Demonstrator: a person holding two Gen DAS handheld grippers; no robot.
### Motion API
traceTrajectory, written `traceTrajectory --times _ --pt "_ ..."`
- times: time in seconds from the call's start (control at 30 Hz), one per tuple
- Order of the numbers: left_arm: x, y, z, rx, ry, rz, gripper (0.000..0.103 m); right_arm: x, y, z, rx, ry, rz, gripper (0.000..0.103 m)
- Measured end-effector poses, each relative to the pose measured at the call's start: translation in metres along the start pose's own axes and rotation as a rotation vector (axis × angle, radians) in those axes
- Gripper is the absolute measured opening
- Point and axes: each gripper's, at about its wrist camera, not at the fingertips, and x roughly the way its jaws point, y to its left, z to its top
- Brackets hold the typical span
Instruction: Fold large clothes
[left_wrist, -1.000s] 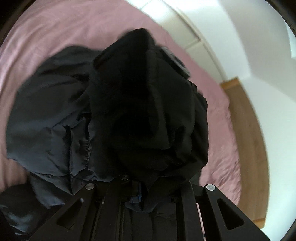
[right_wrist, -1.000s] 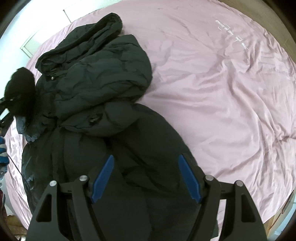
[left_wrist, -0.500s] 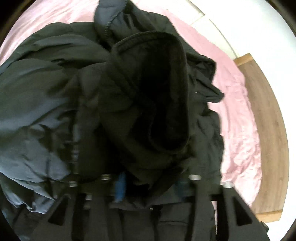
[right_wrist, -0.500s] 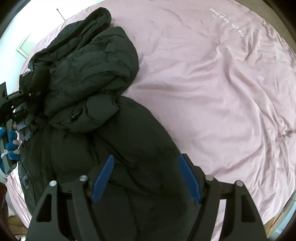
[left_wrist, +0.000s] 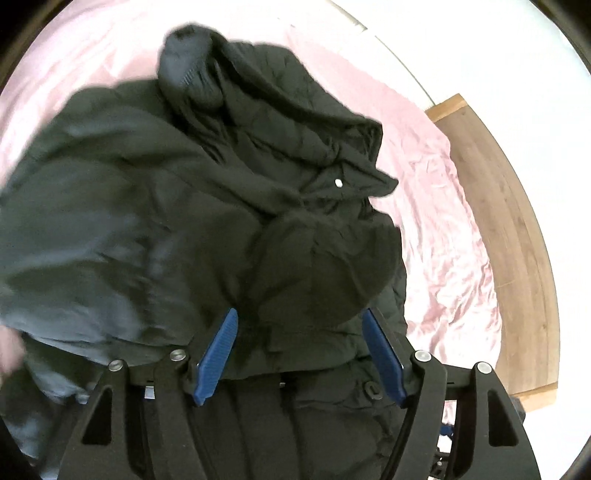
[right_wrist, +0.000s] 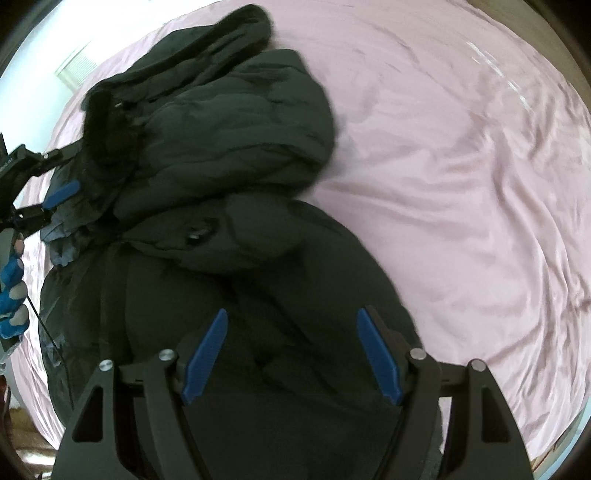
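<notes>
A big dark puffy coat (right_wrist: 229, 206) lies bunched on the pink bed sheet (right_wrist: 461, 184). The left claw (left_wrist: 299, 328) has just been opening; coat cloth sits loose between its fingers. The right claw (right_wrist: 291, 336) hangs open over the coat's lower middle.

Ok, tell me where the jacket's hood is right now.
The hood lies at the far end of the black jacket on the pink sheet, upper left in the right wrist view, just beyond the left gripper.
</notes>
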Motion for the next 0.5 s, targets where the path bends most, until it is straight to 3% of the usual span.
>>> traceTrajectory --times 0.13,0.27,0.5 --pt "-0.031 0.03 0.009 0.012 -0.045 0.059 0.072 -0.001 0.05 0.015 -0.11 -0.021 0.046 0.072" --pt "-0.053 0.063 0.022 0.02 -0.073 0.171 0.072 -0.008 0.115 0.036 -0.25 -0.063 0.118 0.072" --pt "-0.053 0.098 0.037 0.032 -0.08 0.266 0.072 -0.022 0.216 0.094 -0.431 -0.212 0.207 0.072"
